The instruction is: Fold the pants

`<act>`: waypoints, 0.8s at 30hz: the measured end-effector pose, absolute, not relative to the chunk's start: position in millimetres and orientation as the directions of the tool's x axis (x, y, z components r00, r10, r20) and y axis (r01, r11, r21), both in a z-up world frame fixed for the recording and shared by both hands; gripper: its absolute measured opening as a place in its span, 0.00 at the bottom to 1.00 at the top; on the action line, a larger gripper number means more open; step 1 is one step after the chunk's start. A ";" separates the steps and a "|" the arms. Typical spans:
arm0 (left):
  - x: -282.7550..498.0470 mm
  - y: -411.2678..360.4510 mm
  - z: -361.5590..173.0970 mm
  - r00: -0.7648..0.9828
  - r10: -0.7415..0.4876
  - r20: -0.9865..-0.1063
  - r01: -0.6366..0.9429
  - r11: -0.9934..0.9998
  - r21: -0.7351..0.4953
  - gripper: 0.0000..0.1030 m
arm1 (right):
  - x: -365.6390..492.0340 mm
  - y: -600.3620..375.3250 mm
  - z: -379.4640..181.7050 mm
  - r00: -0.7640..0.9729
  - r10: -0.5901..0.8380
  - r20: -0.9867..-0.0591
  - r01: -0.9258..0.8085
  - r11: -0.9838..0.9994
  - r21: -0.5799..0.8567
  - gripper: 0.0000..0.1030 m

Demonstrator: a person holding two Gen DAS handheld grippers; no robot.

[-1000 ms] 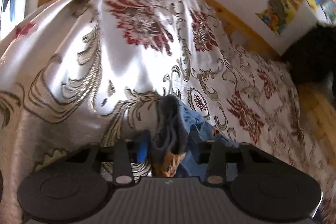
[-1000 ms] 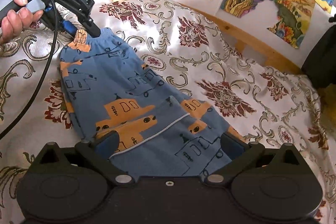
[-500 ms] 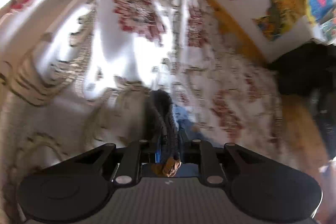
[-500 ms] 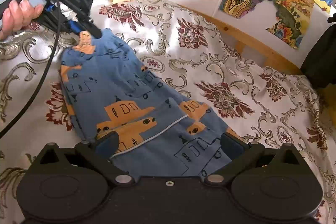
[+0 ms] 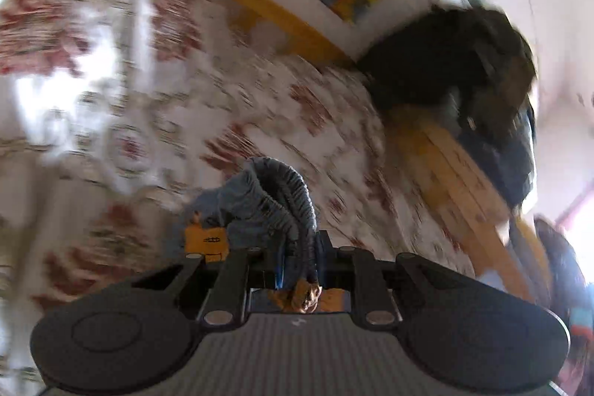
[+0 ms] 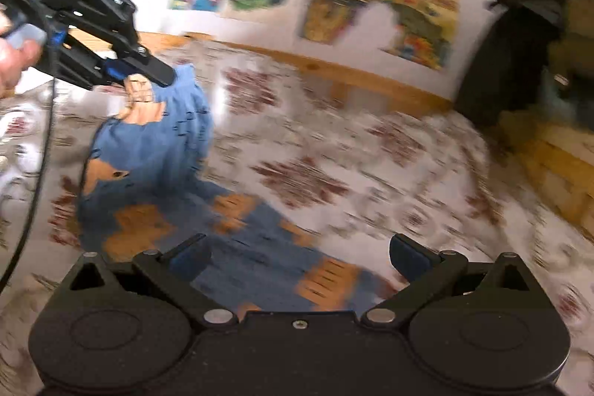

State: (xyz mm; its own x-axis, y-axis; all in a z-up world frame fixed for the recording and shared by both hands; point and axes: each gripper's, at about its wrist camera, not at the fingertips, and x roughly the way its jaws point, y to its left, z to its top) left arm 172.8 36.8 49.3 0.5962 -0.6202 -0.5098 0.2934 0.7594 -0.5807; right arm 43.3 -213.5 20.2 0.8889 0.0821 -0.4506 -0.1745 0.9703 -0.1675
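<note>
Two tools: left (image 6: 148, 77) pinching pants (image 6: 148, 151) waistband (lifted), right (image 6: 297, 255) wide.

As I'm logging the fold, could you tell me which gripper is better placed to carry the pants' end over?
Left, probably. The left gripper is shut on one end of the pants, already lifted off the bedspread. The right gripper is open, gripping nothing.
</note>
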 end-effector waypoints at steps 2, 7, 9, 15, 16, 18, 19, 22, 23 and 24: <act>172.0 1.5 49.7 0.562 -0.623 -0.544 0.321 0.771 -0.550 0.18 | 34.5 -232.3 20.5 0.893 0.017 -0.449 -0.114 0.975 -0.189 0.99; 164.5 -83.3 29.3 0.474 -0.642 -0.603 0.412 0.767 -0.492 0.18 | 20.2 -278.1 9.9 0.879 -0.057 -0.474 -0.031 0.984 -0.177 0.99; 158.5 -114.1 12.7 0.441 -0.634 -0.636 0.443 0.769 -0.460 0.18 | 19.1 -295.5 1.7 0.864 -0.091 -0.496 0.001 0.984 -0.179 0.99; 141.0 -159.6 -42.7 0.336 -0.631 -0.700 0.493 0.751 -0.440 0.22 | 18.3 -335.6 -21.5 0.809 -0.123 -0.574 0.056 0.990 -0.133 0.99; 138.2 -157.7 -44.4 0.335 -0.636 -0.695 0.491 0.747 -0.448 0.25 | 18.4 -339.2 -22.9 0.806 -0.120 -0.580 0.060 0.991 -0.121 0.99; 129.8 -146.9 -39.7 0.342 -0.652 -0.677 0.500 0.736 -0.456 0.46 | 19.0 -343.2 -22.1 0.807 -0.111 -0.580 0.066 0.993 -0.099 0.99; 125.1 -140.0 -35.7 0.349 -0.657 -0.668 0.502 0.733 -0.459 0.60 | 20.0 -343.7 -20.4 0.810 -0.106 -0.577 0.066 0.994 -0.091 0.99; 117.1 -117.9 -20.6 0.395 -0.660 -0.639 0.514 0.735 -0.442 0.65 | 27.3 -341.1 -14.8 0.821 -0.089 -0.564 0.063 0.996 -0.067 0.99; 114.7 -109.6 -17.5 0.416 -0.649 -0.637 0.513 0.746 -0.425 0.67 | 30.0 -338.9 -11.6 0.823 -0.080 -0.562 0.059 0.997 -0.056 0.99; 114.3 -100.8 -14.4 0.446 -0.626 -0.640 0.499 0.767 -0.402 0.67 | 32.4 -336.0 -9.0 0.827 -0.071 -0.557 0.056 0.997 -0.045 0.99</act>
